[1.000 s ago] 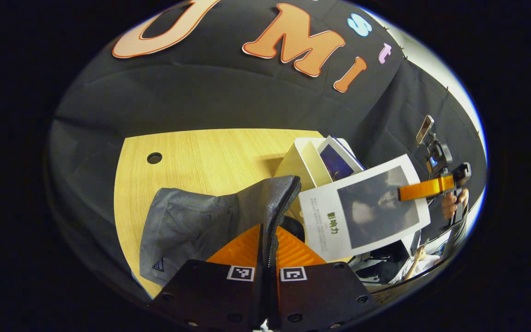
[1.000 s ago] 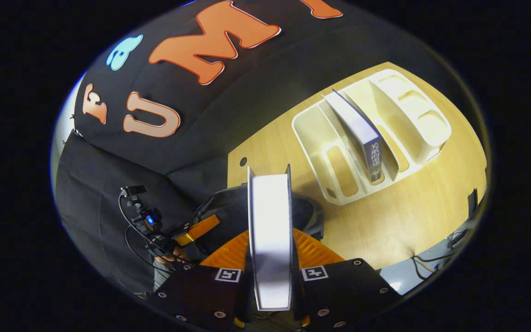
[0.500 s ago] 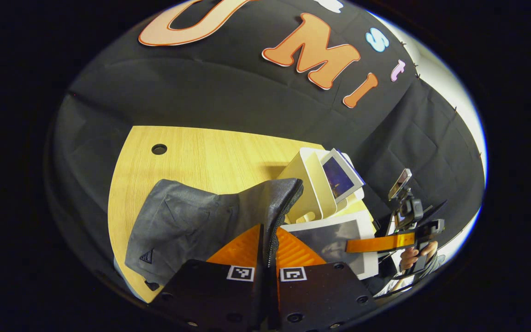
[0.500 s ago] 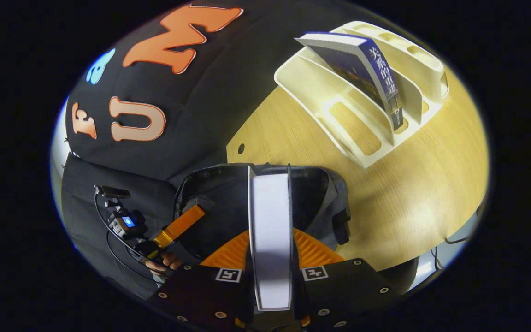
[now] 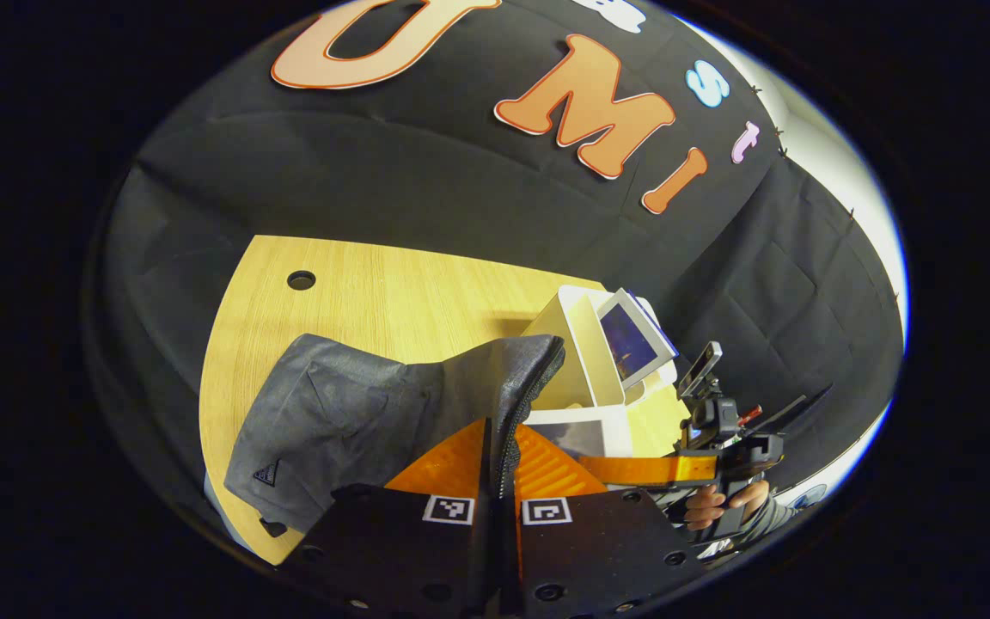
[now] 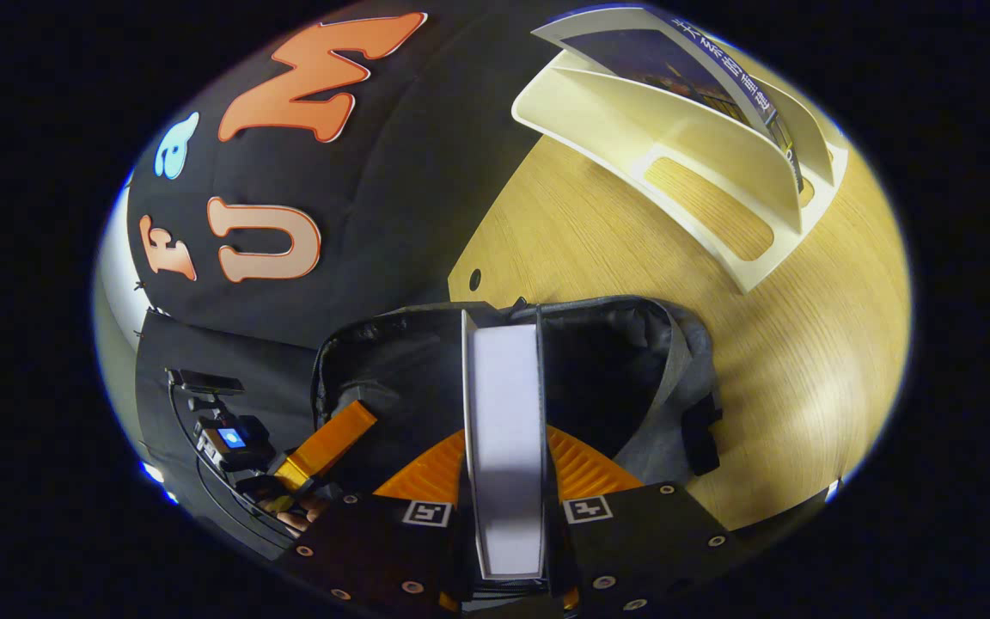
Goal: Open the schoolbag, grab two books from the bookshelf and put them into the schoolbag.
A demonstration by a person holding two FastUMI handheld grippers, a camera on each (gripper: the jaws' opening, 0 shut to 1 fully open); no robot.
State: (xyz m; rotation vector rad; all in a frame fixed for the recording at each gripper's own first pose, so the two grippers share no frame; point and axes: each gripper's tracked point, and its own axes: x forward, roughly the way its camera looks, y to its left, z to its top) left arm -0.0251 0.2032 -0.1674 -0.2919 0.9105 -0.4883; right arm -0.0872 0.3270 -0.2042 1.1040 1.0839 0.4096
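Left gripper (image 5: 499,460) pinched tight on the schoolbag's zipper edge (image 5: 519,404), orange fingers (image 5: 448,460) pointing toward 12 o'clock in the left gripper view. Right gripper (image 6: 505,456) clamped on a book (image 6: 505,447) standing edge-on between its fingers, aimed toward 12 o'clock in its own view. Seen from the left, lying level at 4 o'clock, gripped by a hand (image 5: 718,503).

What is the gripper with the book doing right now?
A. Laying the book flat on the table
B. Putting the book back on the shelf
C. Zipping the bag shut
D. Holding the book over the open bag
D: the right gripper pinches the white book edge-on above the schoolbag, whose dark mouth gapes open.
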